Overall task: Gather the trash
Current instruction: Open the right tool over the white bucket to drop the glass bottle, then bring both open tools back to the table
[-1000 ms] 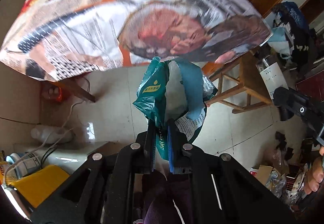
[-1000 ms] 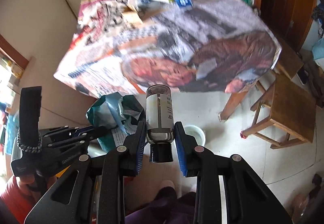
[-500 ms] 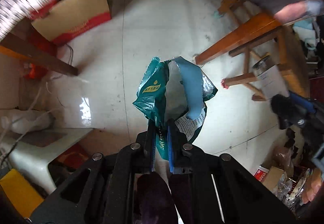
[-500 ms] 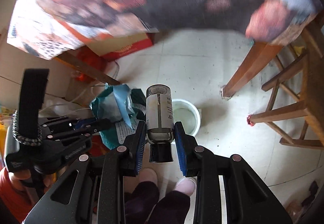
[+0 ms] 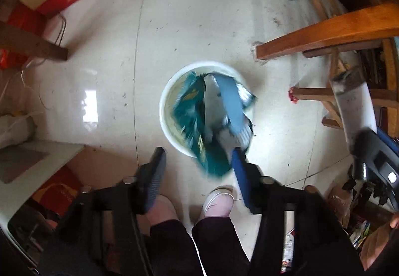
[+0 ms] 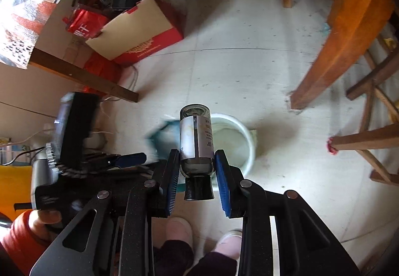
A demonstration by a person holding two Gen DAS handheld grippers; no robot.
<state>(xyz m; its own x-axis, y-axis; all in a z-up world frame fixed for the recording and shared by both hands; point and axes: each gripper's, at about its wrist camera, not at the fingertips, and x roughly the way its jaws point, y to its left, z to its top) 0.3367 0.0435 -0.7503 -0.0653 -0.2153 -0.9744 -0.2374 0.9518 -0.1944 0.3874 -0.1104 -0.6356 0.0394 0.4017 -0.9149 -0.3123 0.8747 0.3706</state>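
As my left gripper (image 5: pixel 198 163) pointed down over the white bucket (image 5: pixel 165 111), its jaws were opening and no longer pinched the teal bag (image 5: pixel 192 116); the bag blurred at twelve o'clock from the fingers, its lower corner brushing the blue right finger (image 5: pixel 240 176) and its top already inside the rim. I judged the risk there to be the corner snagging on that pad, or the light bag drifting over the bucket's six-o'clock edge onto the floor by my slippers (image 5: pixel 219 201).

My right gripper (image 6: pixel 197 166) had the bottle (image 6: pixel 195 138) between its pads, cap toward the camera, base at twelve o'clock; its jaws were also opening, though the pads looked to be touching the glass. The bucket sat at one o'clock from it, partly behind the bottle. Let go from there, I thought the bottle might clip the rim, tip the bucket or break on the tiles.
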